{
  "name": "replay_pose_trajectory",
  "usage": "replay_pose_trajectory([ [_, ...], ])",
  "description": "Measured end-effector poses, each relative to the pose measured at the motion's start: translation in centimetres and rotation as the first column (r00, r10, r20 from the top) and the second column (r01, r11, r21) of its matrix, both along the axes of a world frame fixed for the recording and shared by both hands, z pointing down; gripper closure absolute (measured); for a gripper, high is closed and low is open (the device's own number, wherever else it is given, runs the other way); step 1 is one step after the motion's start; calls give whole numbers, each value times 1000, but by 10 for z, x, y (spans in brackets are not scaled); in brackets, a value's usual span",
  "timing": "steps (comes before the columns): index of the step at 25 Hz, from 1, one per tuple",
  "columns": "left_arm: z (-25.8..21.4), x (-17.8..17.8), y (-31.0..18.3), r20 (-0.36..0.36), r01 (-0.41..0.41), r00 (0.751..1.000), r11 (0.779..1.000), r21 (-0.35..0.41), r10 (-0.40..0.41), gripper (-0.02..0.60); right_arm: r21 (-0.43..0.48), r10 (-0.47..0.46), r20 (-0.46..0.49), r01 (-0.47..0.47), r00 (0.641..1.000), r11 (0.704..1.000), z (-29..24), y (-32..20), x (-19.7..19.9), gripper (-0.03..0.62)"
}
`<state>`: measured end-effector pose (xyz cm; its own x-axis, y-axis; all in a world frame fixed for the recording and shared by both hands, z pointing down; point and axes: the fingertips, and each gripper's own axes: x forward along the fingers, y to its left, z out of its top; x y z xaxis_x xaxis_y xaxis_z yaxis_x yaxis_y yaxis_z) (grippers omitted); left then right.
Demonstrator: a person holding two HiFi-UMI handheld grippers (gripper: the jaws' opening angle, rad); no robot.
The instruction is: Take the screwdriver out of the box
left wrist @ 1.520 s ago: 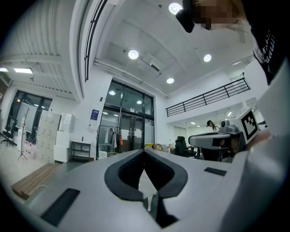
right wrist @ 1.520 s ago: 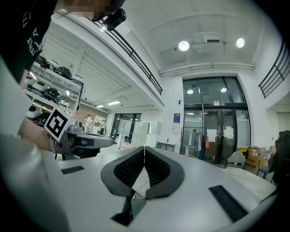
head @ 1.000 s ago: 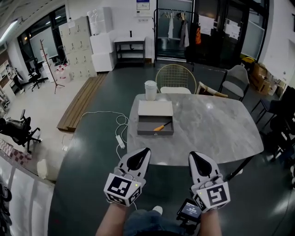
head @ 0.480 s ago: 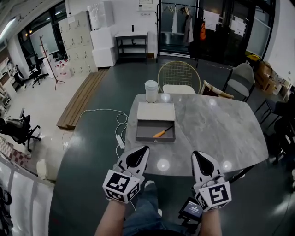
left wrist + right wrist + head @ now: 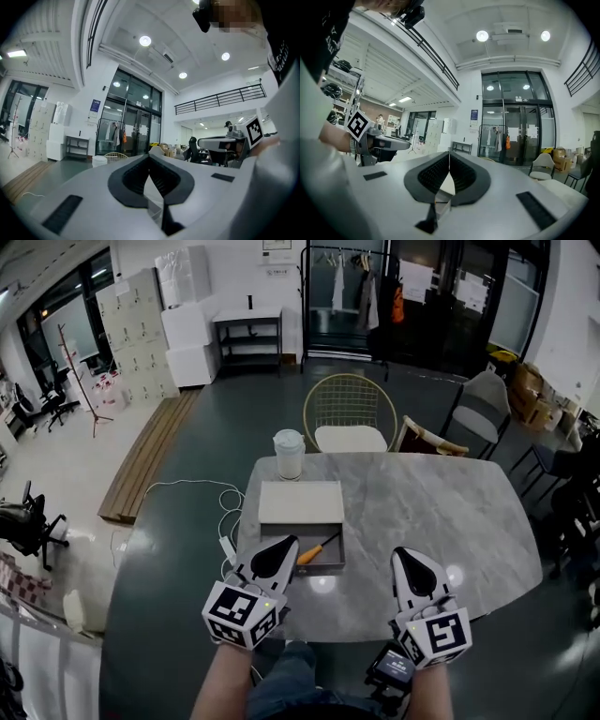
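Observation:
An orange-handled screwdriver [image 5: 312,550] lies inside the open grey box [image 5: 328,560] on the marble table [image 5: 422,512]; the box's pale lid [image 5: 300,502] rests just behind it. My left gripper [image 5: 289,544] is shut and empty, its tip over the box's near left corner. My right gripper [image 5: 406,554] is also shut and empty, above the table's near edge to the right of the box. In both gripper views the jaws meet at the tip, left gripper [image 5: 149,154] and right gripper [image 5: 449,153], with nothing between them.
A white lidded cup [image 5: 288,454] stands at the table's far left corner. A gold wire chair [image 5: 348,413] and a grey chair [image 5: 480,404] stand behind the table. A white cable [image 5: 225,507] trails on the floor at left.
Both grippers have advanced toward the table, and the view moved with them. The left tip now reaches over the box's near corner. Both stay shut.

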<state>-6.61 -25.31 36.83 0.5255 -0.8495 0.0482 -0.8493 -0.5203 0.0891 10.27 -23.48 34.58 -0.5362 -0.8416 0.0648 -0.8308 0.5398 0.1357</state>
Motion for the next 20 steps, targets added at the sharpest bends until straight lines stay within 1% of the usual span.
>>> replay_pose_trajectory([
  [6, 4, -5, -58, 9, -47, 999, 999, -21, 47, 568, -15, 54, 9, -54, 998, 998, 3, -56, 5, 568],
  [12, 16, -10, -93, -6, -83, 997, 995, -60, 82, 569, -30, 81, -22, -81, 997, 996, 6, -92, 3, 568],
  [16, 18, -9, -108, -24, -80, 997, 994, -79, 78, 569, -55, 74, -31, -75, 997, 996, 11, -106, 4, 568],
  [20, 28, -4, -115, -33, -68, 997, 991, -113, 65, 568, -85, 54, -27, -56, 998, 995, 21, -118, 9, 568],
])
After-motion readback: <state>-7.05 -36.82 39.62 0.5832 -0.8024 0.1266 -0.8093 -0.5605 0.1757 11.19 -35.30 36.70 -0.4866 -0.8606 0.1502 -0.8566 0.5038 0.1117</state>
